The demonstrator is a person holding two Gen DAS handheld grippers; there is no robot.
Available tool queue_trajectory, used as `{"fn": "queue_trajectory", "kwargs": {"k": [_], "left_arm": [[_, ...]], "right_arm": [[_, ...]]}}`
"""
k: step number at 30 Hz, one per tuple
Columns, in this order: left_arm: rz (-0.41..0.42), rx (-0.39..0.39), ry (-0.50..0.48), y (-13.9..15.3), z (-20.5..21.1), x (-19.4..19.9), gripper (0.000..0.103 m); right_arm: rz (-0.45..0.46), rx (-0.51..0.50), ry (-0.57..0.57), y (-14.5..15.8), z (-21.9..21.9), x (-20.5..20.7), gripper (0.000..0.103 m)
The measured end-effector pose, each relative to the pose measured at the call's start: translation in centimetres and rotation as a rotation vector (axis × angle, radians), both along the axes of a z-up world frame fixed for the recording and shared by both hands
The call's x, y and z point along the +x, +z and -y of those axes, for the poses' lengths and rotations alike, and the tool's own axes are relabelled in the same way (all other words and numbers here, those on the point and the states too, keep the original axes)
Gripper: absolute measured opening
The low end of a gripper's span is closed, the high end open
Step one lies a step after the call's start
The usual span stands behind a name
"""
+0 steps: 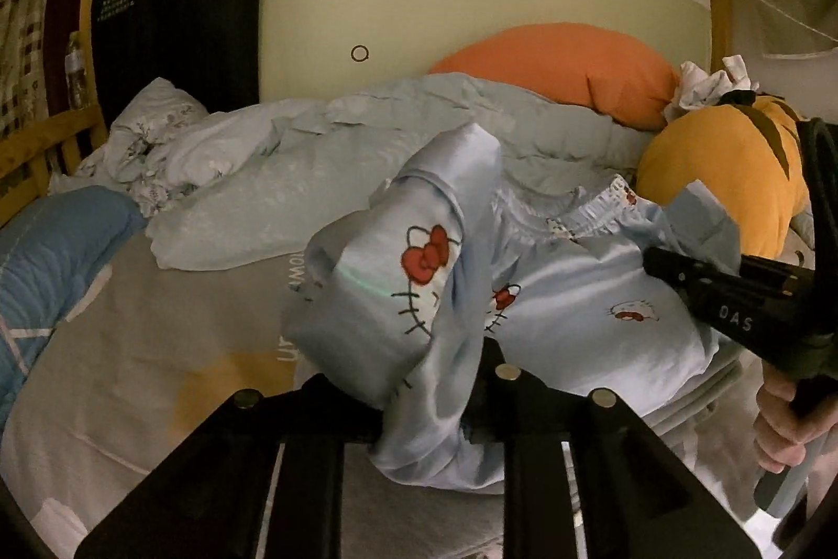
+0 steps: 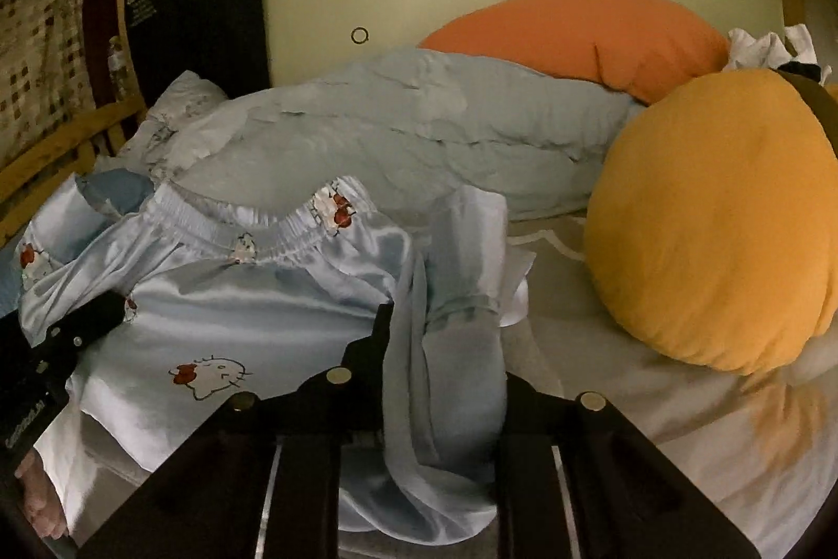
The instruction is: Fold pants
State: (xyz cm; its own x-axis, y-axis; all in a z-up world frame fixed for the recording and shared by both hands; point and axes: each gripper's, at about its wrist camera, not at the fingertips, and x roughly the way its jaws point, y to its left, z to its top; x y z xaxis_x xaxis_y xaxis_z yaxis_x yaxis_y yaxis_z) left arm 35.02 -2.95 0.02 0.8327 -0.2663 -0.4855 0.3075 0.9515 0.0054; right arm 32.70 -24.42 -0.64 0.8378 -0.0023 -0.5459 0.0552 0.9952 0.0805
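Pale blue pants (image 1: 565, 297) on bed, bunched fabric between both grippers' nearly closed fingers (image 1: 492, 381), apparently pinched

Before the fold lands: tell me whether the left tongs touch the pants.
Touching. The left wrist view shows the pants fabric bunched between the left tongs.

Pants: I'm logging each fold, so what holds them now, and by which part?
Both grippers have pants fabric between their fingers: left gripper and right gripper. Probably the leg ends; uncertain.
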Motion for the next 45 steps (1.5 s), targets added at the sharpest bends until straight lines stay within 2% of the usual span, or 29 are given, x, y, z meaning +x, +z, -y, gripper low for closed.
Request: {"fn": "queue_trajectory", "kwargs": {"k": [4, 10, 12, 13, 14, 15, 16, 17, 20, 22, 23, 26, 31, 36, 39, 41, 43, 45], "left_arm": [[0.002, -0.009, 0.005, 0.0, -0.2, 0.0, 0.026], [0.005, -0.010, 0.014, 0.1, -0.3, 0.1, 0.032], [0.013, -0.002, 0.022, 0.1, -0.3, 0.0, 0.035], [0.019, 0.002, 0.029, 0.2, -0.3, 0.0, 0.041], [0.025, 0.007, 0.039, 0.3, -0.4, -0.1, 0.046], [0.036, 0.012, 0.054, 0.4, -0.5, -0.2, 0.061], [0.051, 0.019, 0.074, 0.5, -0.7, -0.3, 0.077], [0.072, 0.024, 0.091, 0.7, -0.9, -0.5, 0.082], [0.113, 0.015, 0.089, 1.6, -1.5, -1.2, 0.087], [0.142, 0.015, 0.080, 2.4, -1.6, -1.8, 0.100], [0.157, 0.020, 0.073, 2.9, -1.7, -2.1, 0.101], [0.215, 0.014, 0.058, 4.8, -2.1, -3.6, 0.102], [0.270, -0.080, 0.057, 8.5, -3.2, -6.4, 0.102], [0.320, -0.081, 0.069, 11.3, -3.6, -11.1, 0.102], [0.311, -0.109, 0.056, 12.2, -3.8, -13.6, 0.102], [0.321, -0.104, 0.047, 12.4, -3.7, -15.4, 0.102], [0.335, -0.100, 0.046, 12.3, -3.7, -17.3, 0.102], [0.328, -0.131, 0.054, 11.4, -4.4, -19.4, 0.102]], "right_arm": [[0.006, -0.013, -0.008, 0.1, -0.3, -0.5, 0.023], [0.009, -0.013, -0.005, 0.6, -0.2, -0.8, 0.024], [0.013, -0.023, -0.011, 0.7, -0.2, -1.0, 0.028], [0.020, -0.033, -0.020, 0.8, -0.2, -1.0, 0.037], [0.025, -0.039, -0.031, 0.9, -0.2, -1.1, 0.052], [0.036, -0.043, -0.042, 1.0, -0.1, -1.2, 0.063], [0.054, -0.039, -0.052, 1.2, 0.1, -1.4, 0.085], [0.082, -0.031, -0.062, 1.5, 0.4, -1.7, 0.095], [0.142, -0.006, -0.091, 2.6, 1.2, -2.8, 0.099], [0.166, 0.001, -0.087, 3.4, 1.5, -3.4, 0.102], [0.180, -0.001, -0.085, 3.8, 1.6, -3.7, 0.102], [0.219, -0.019, -0.089, 5.2, 1.6, -4.9, 0.102], [0.303, -0.028, -0.088, 8.4, 1.3, -7.7, 0.102], [0.358, 0.016, -0.073, 11.2, 1.5, -12.1, 0.102], [0.369, -0.010, -0.090, 12.1, 1.7, -15.2, 0.102], [0.386, 0.006, -0.098, 12.3, 1.9, -17.6, 0.102], [0.386, 0.016, -0.081, 12.6, 2.0, -19.7, 0.102], [0.407, 0.040, -0.098, 12.5, 2.4, -22.6, 0.102]]}}
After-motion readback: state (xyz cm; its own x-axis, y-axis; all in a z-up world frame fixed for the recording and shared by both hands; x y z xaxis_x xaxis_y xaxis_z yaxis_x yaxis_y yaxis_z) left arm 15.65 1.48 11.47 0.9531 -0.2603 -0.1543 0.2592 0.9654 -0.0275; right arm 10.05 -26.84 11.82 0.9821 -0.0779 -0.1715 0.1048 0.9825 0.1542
